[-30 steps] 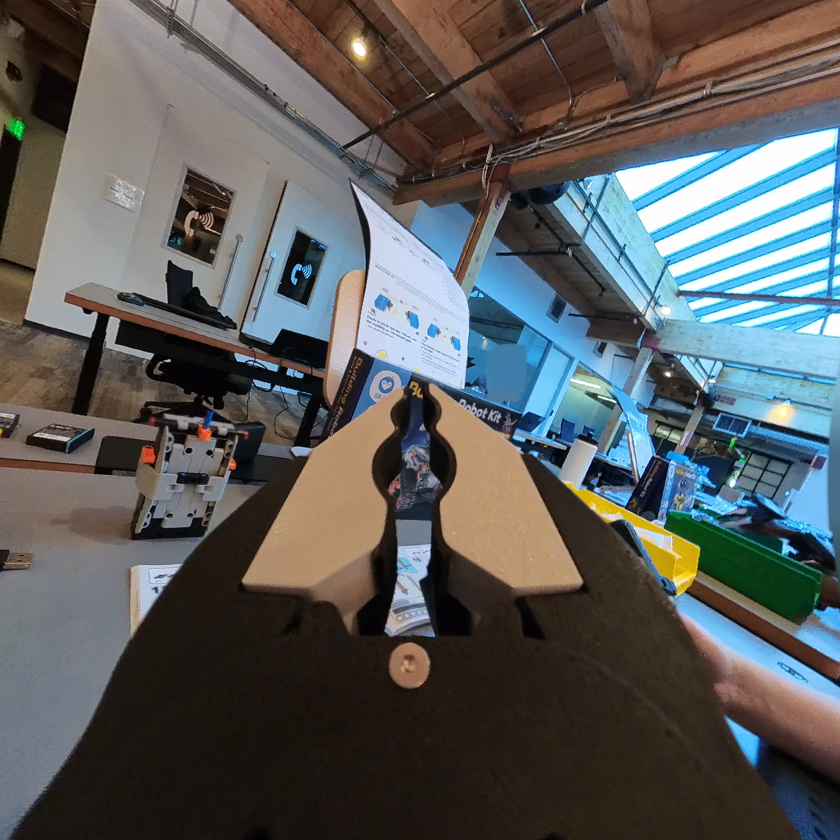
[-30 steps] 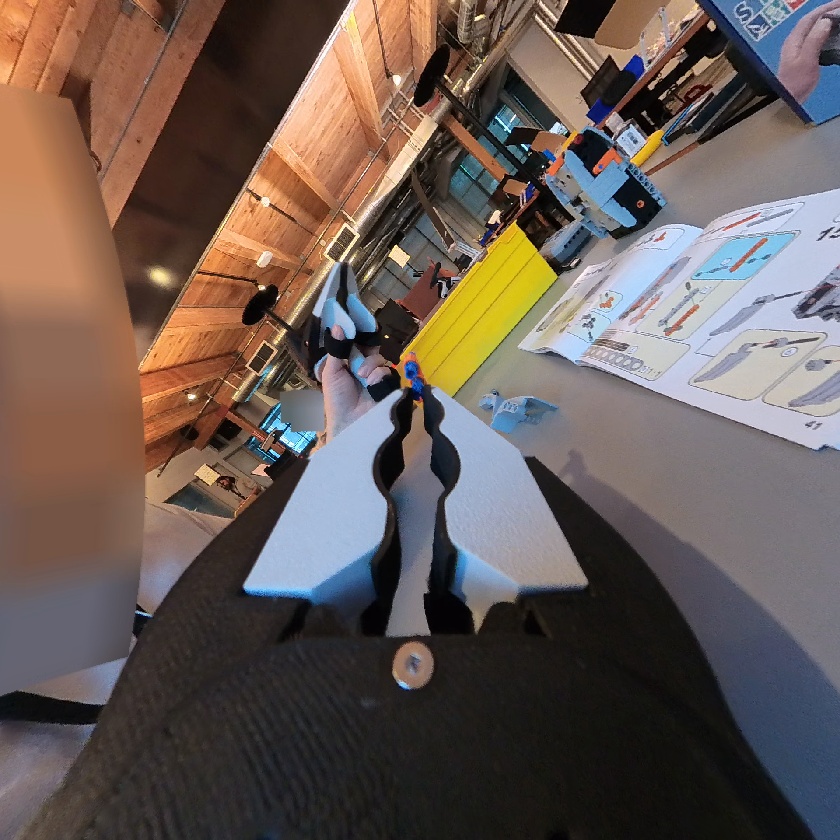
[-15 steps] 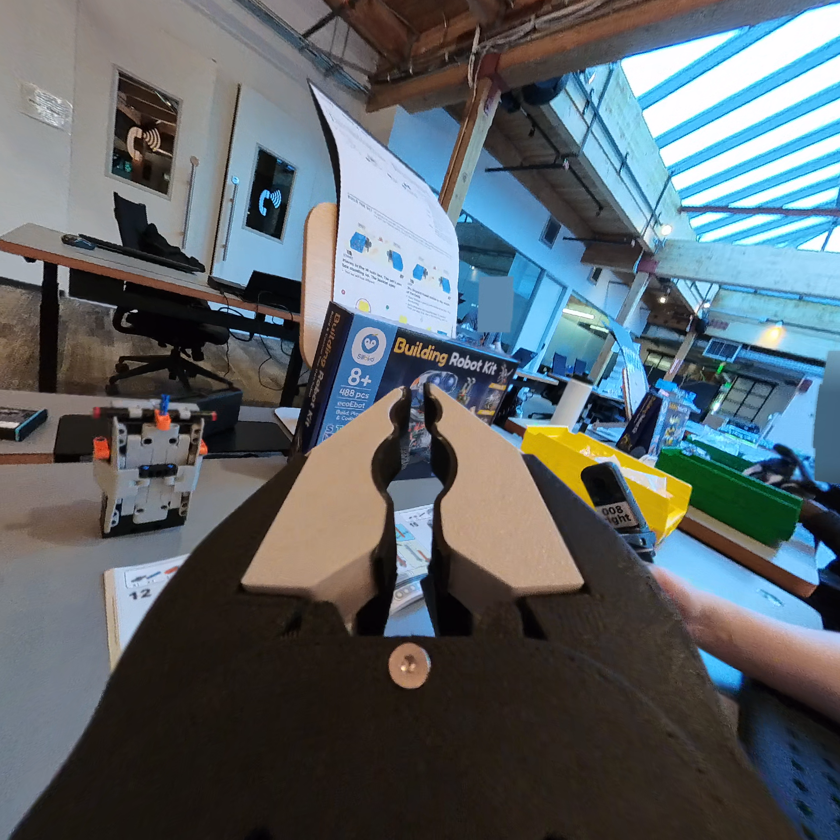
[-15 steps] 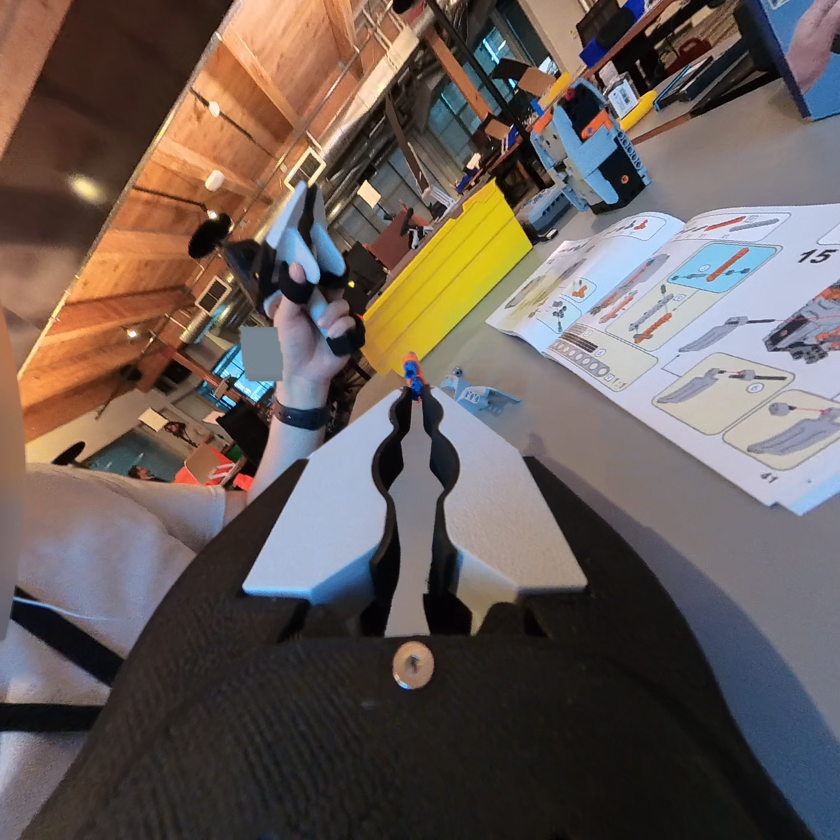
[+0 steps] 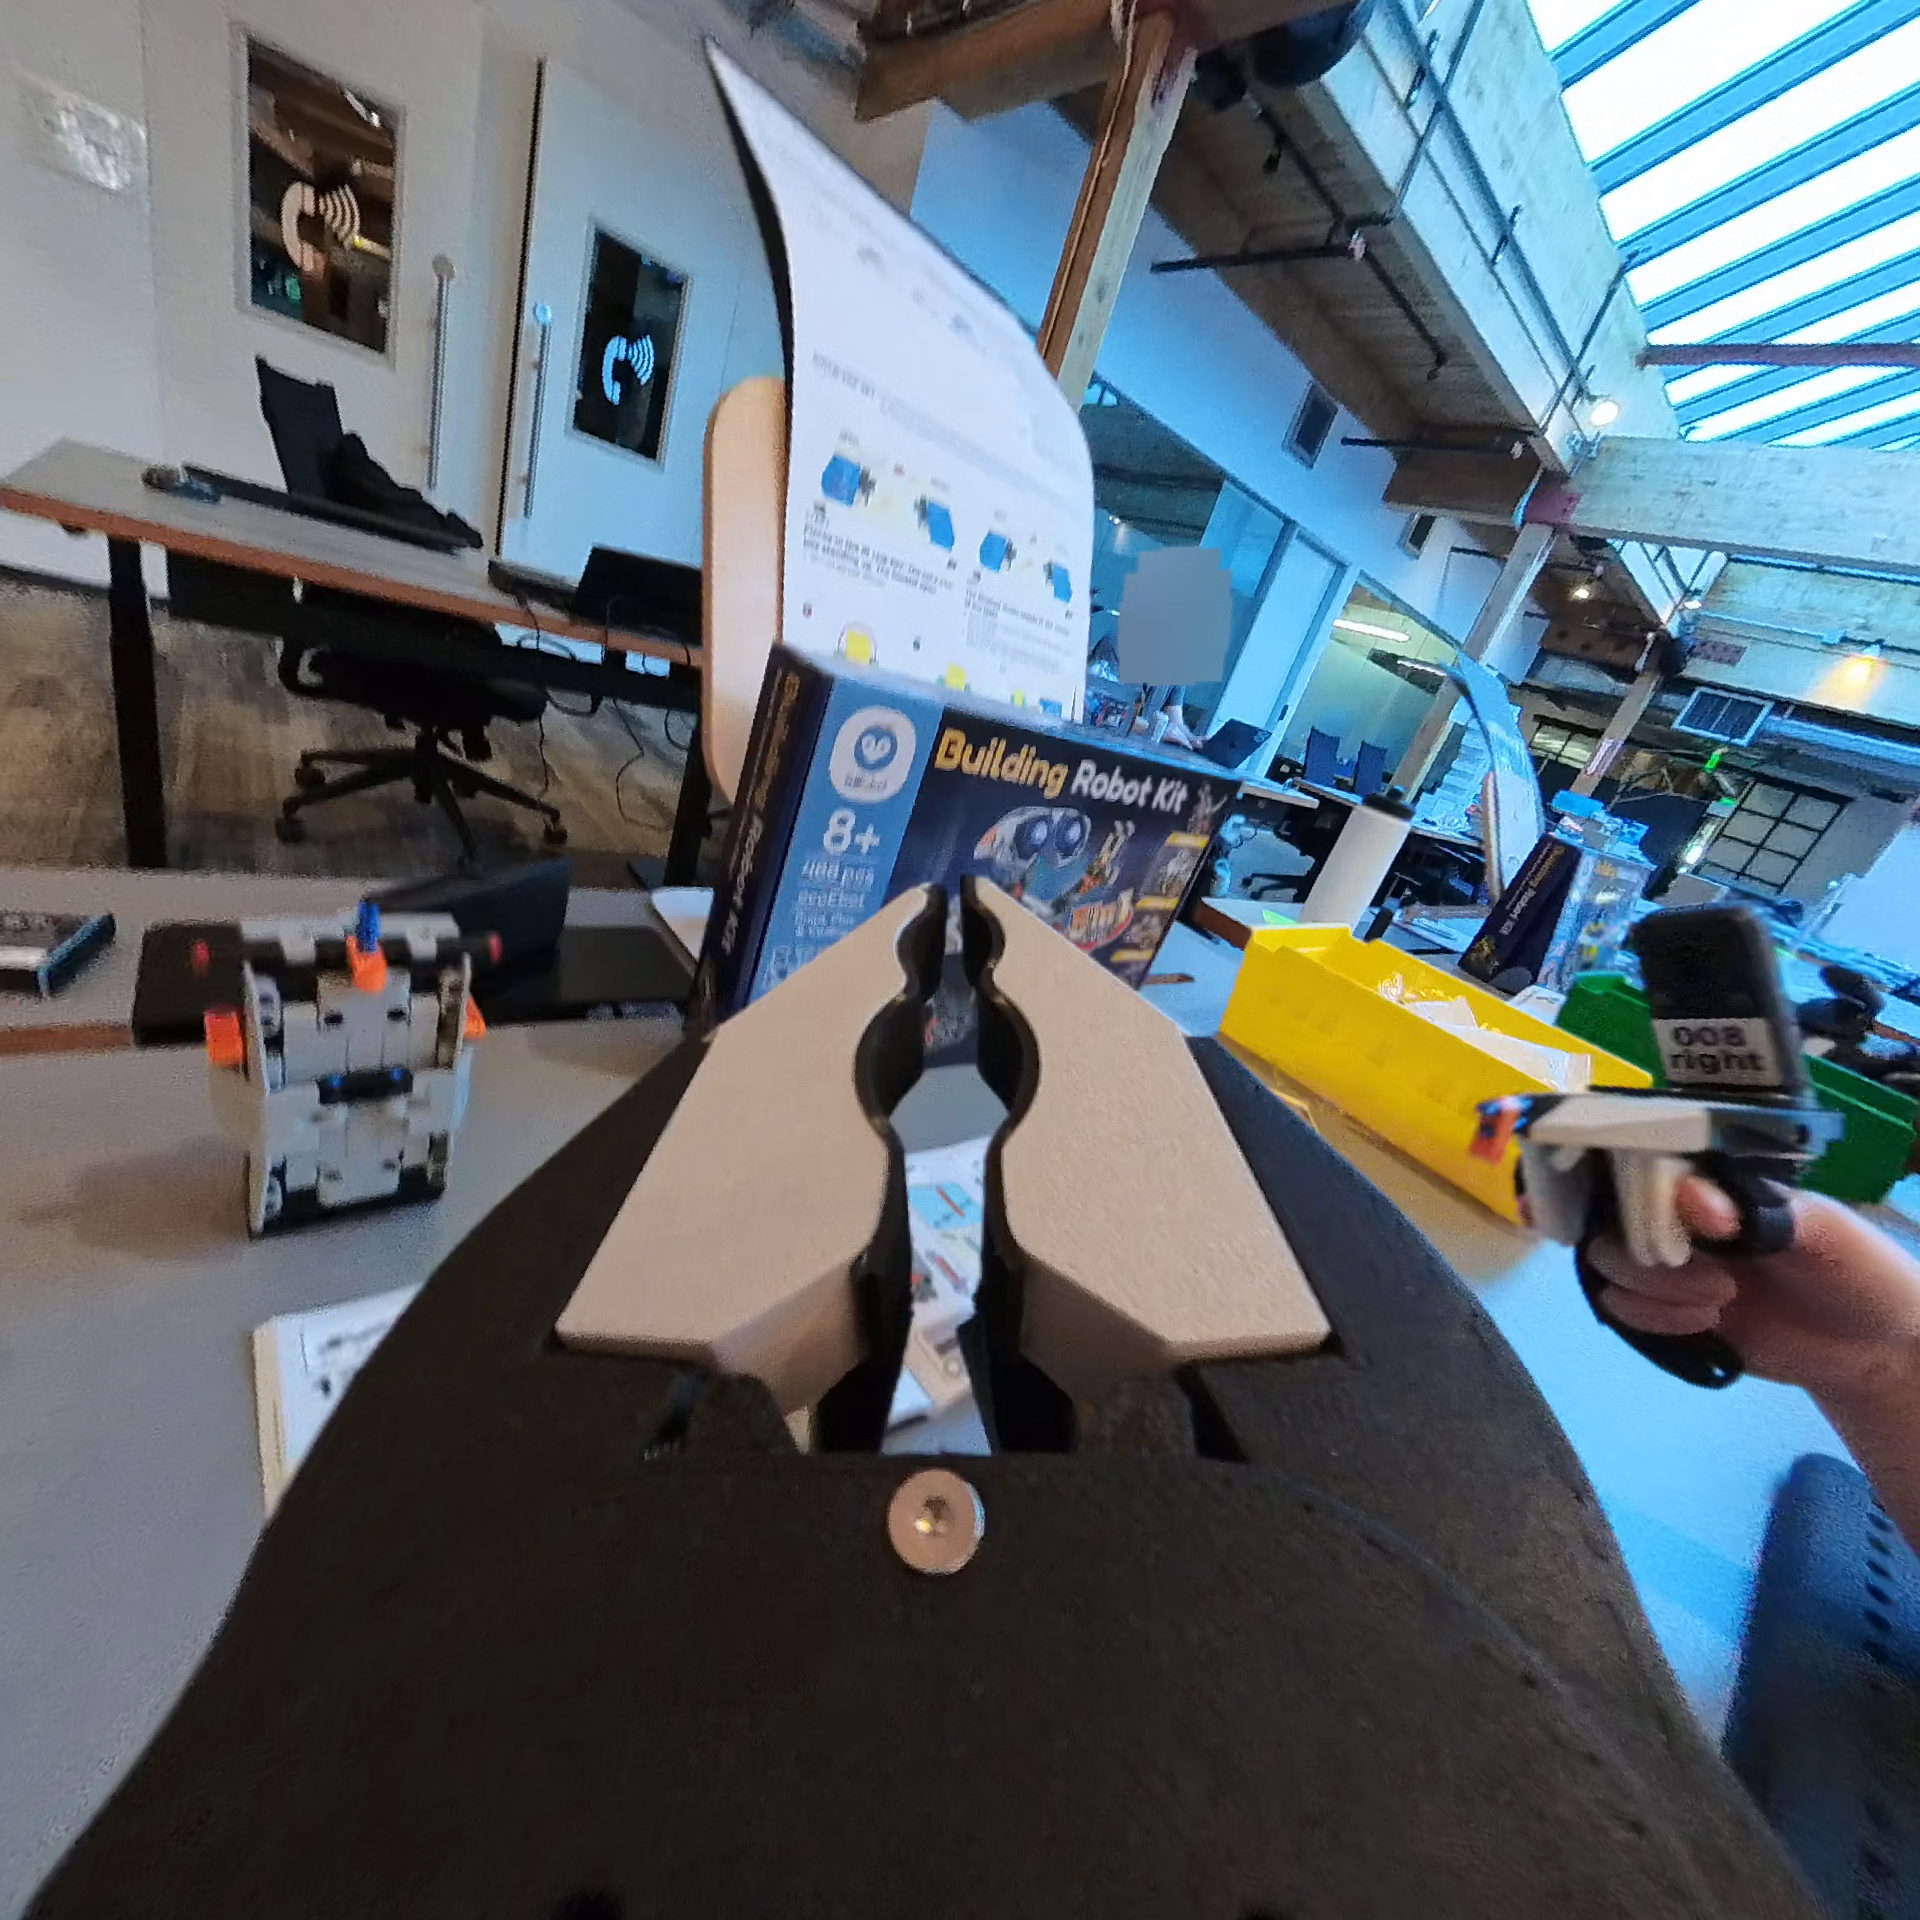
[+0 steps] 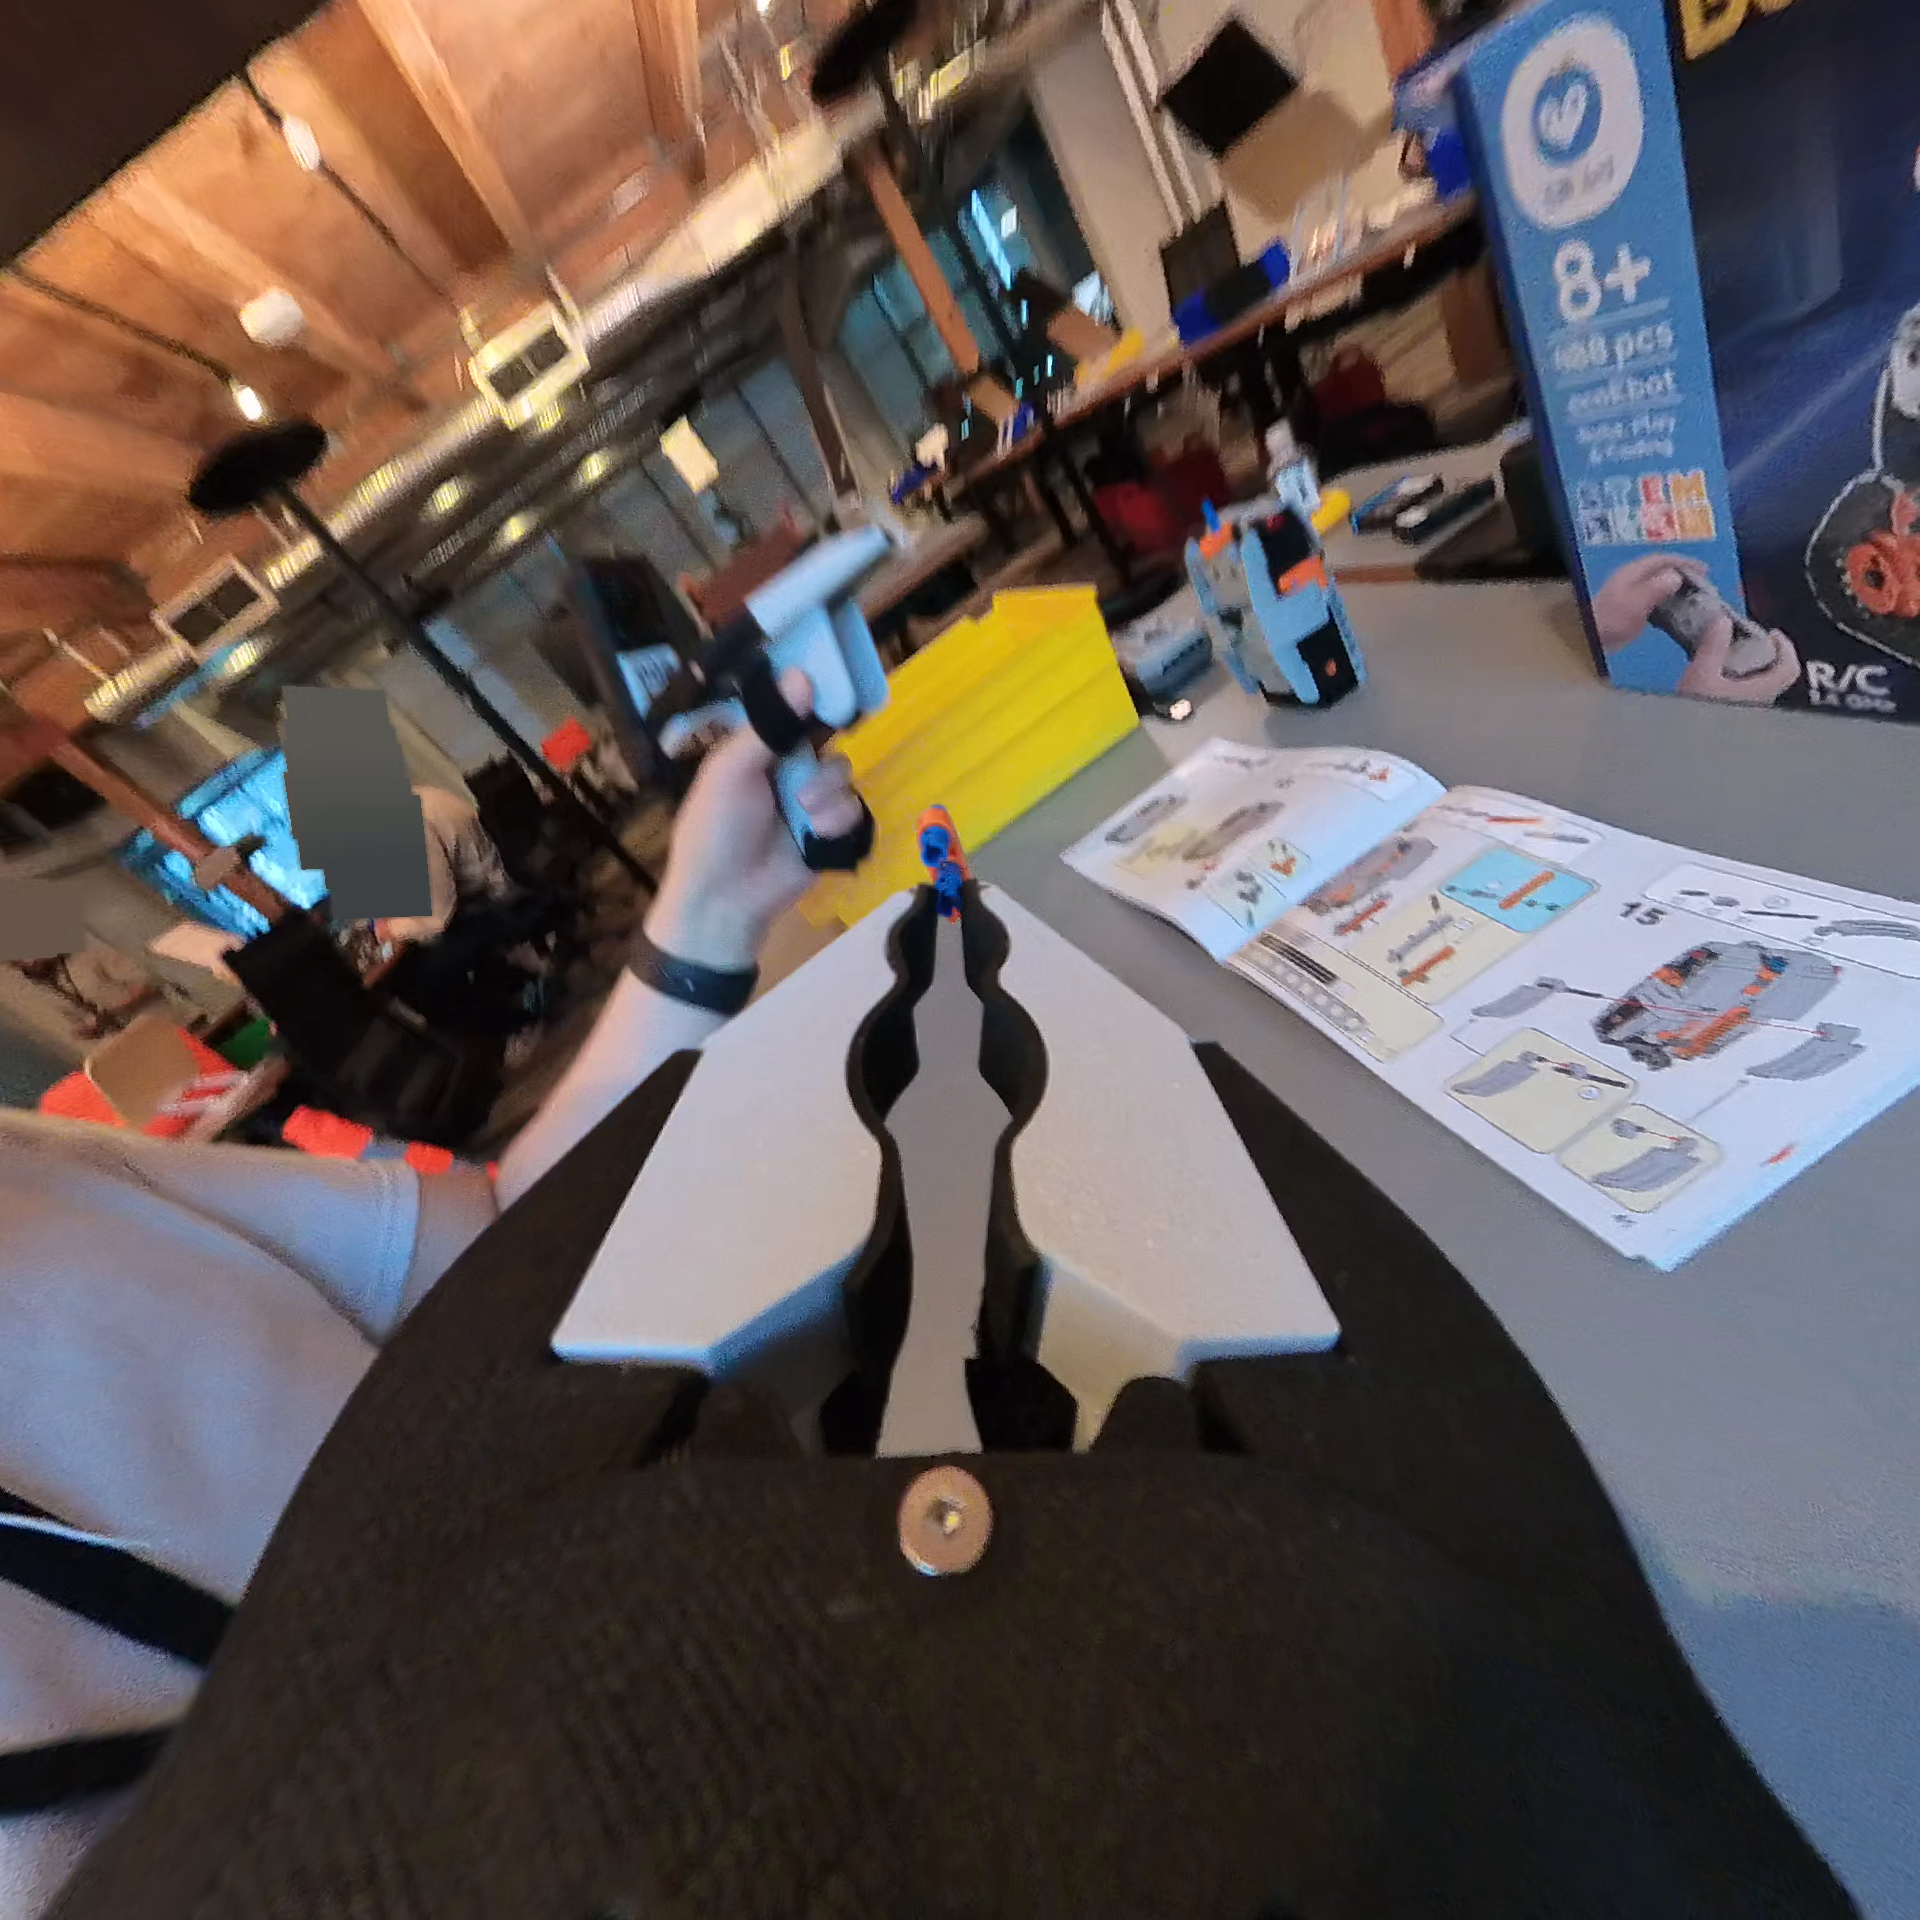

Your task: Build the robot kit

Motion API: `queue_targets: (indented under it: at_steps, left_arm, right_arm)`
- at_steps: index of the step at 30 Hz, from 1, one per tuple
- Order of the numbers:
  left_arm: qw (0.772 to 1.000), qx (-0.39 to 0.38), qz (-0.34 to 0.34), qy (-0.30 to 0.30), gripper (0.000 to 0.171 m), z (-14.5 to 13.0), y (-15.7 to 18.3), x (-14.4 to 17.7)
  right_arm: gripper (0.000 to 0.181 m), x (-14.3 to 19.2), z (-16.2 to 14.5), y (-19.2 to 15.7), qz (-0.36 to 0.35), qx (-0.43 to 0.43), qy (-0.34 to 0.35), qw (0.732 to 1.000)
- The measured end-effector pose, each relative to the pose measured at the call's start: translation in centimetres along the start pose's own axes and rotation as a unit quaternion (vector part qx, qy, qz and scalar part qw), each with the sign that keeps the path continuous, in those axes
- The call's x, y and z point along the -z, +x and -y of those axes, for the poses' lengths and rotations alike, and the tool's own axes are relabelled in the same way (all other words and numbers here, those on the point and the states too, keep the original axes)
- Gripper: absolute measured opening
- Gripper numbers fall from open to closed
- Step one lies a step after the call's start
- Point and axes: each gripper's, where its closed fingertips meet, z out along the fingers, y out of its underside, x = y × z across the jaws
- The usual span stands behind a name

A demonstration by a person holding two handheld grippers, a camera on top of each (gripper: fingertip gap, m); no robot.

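My left gripper (image 5: 951, 896) is shut and empty, held above the grey table, pointing at a dark blue kit box (image 5: 977, 831). My right gripper (image 6: 940, 902) is shut on a small orange and blue pin (image 6: 938, 860) that sticks out of its tips, held in the air above the table. It also shows in the left wrist view (image 5: 1501, 1130), at the right in a hand, level. The left gripper shows in the right wrist view (image 6: 821, 613), raised in a hand. A grey and white brick-built model (image 5: 343, 1070) with orange pieces stands on the table at the left.
An open instruction booklet (image 6: 1507, 977) lies on the table (image 6: 1714, 1403) beside the box (image 6: 1621, 364). A yellow bin (image 5: 1382, 1049) and a green bin (image 5: 1860, 1117) stand at the right. A curled white sheet (image 5: 935, 416) rises behind the box. Desks and chairs stand beyond.
The left gripper has tipped down and the right gripper has come into its view at the right. The right gripper has rolled towards level, still holding the pin.
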Motion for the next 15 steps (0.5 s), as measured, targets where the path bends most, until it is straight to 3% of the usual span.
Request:
queue_targets:
  at_steps: [2, 5, 9, 13, 15]
  left_arm:
    - [1.000, 0.022, -0.009, -0.015, 0.000, -1.4, -0.1, 0.1]
    - [0.999, 0.017, -0.007, -0.032, 0.000, -2.2, -0.4, -0.2]
    - [0.998, -0.017, 0.006, -0.062, 0.000, -3.3, -0.6, -0.8]
    - [0.996, -0.023, -0.026, -0.080, 0.001, -4.2, 0.8, -1.3]
    - [0.994, -0.024, -0.057, -0.085, 0.003, -4.7, 2.0, -1.3]
  right_arm:
    - [0.003, 0.3, 0.1, -1.2, 0.004, -0.011, 0.049, 0.999]
    - [0.003, -0.6, -0.9, -2.7, 0.032, -0.035, 0.063, 0.997]
    - [0.003, -2.7, 0.3, -2.2, 0.005, 0.043, 0.019, 0.999]
    - [0.004, -3.0, 1.6, 0.2, -0.054, 0.120, -0.031, 0.991]
    - [0.004, -3.3, 1.1, 0.5, -0.043, 0.120, -0.040, 0.991]
